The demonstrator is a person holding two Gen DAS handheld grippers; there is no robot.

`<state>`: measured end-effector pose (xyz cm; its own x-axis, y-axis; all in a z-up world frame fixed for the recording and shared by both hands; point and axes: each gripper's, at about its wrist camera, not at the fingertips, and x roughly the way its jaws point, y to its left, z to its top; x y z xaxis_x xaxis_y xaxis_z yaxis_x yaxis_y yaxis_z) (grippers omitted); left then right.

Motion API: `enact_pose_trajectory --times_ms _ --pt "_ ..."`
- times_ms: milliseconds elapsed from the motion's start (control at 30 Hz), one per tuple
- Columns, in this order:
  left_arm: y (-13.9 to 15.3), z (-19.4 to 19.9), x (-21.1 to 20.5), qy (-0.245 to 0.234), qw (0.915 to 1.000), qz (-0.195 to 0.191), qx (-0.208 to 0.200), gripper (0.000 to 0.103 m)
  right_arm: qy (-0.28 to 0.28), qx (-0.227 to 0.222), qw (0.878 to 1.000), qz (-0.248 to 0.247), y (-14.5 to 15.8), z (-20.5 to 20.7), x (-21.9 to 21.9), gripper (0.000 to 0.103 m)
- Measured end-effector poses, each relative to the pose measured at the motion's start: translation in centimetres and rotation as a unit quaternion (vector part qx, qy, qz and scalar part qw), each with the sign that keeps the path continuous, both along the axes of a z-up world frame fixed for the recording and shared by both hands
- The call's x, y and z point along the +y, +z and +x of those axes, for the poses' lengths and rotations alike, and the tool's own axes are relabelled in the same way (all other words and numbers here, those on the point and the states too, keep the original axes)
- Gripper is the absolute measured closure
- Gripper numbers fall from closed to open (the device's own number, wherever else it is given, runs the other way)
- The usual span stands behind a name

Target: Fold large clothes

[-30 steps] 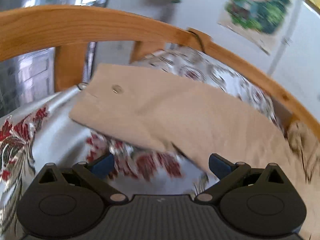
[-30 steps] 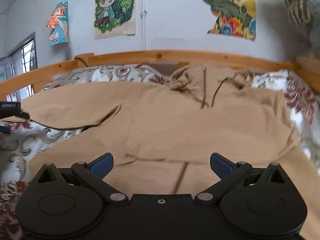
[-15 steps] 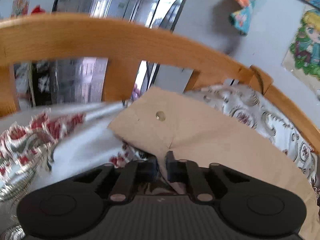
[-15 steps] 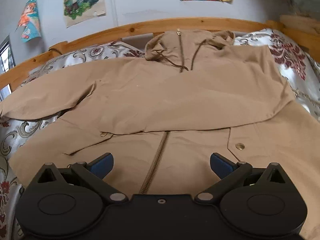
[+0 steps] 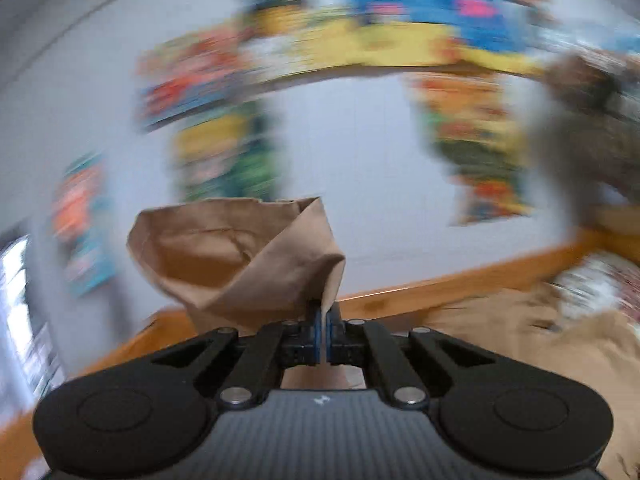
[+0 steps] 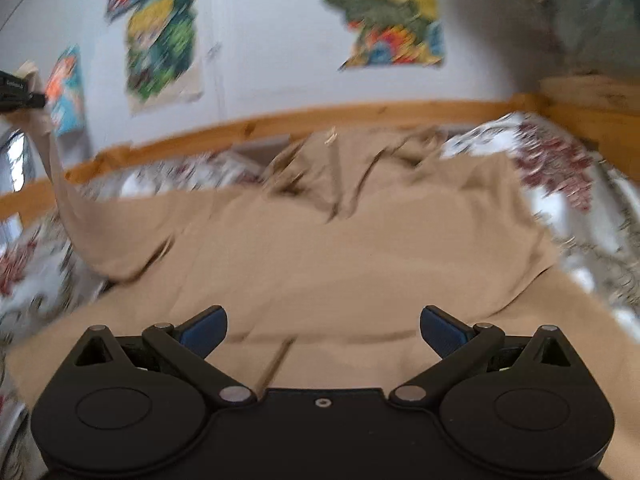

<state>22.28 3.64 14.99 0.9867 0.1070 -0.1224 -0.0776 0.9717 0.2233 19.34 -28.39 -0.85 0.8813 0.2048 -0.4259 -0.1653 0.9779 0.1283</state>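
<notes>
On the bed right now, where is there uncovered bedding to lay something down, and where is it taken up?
Free: floral bedspread right of the tan jacket, up to the wooden rail, and a strip at the left under the lifted sleeve. Crowded: the middle, covered by the jacket. Left tongs pinch the sleeve; right tongs hover open.

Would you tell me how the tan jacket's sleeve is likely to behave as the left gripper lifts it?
Probably floppy: the sleeve droops in folds from the shut left gripper. It looks light, hanging in a long loose curve back to the jacket. It will likely drag the shoulder along, since cloth there already puckers.
</notes>
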Motion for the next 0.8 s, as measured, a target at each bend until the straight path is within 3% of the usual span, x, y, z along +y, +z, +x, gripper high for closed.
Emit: enact_pose_trajectory --times_ms 167,267,467,533,633,733,800 --pt "-1.1 4.6 -7.8 -0.108 0.9936 -0.004 0.033 0.103 -0.061 -0.018 0.998 0.002 0.5 1.1 -4.0 0.001" --pt "-4.1 5.8 -11.8 -0.177 0.9819 -0.032 0.059 0.103 -0.095 -0.033 0.995 -0.003 0.5 1.9 -6.1 0.001" --pt "-11.8 8.7 -16.8 -0.284 0.9352 -0.071 0.199 0.096 -0.164 -0.057 0.985 -0.004 0.5 2.6 -10.3 0.001" --pt "-14.3 9.3 -17.2 -0.299 0.9214 -0.073 0.237 0.07 -0.17 -0.052 0.984 0.008 0.1 2.9 -11.4 0.001" --pt "-16.4 9.1 -16.9 -0.304 0.9178 -0.071 0.245 0.037 -0.165 -0.037 0.985 0.024 -0.8 3.6 -12.3 0.001" --pt "-16.9 8.7 -15.0 -0.291 0.9199 -0.084 0.249 0.025 -0.148 -0.029 0.988 0.032 -1.5 4.0 -11.9 0.001" --pt "-16.7 7.8 -12.9 -0.263 0.93 -0.089 0.241 0.017 -0.131 -0.023 0.99 0.04 -1.8 4.4 -11.3 0.004"
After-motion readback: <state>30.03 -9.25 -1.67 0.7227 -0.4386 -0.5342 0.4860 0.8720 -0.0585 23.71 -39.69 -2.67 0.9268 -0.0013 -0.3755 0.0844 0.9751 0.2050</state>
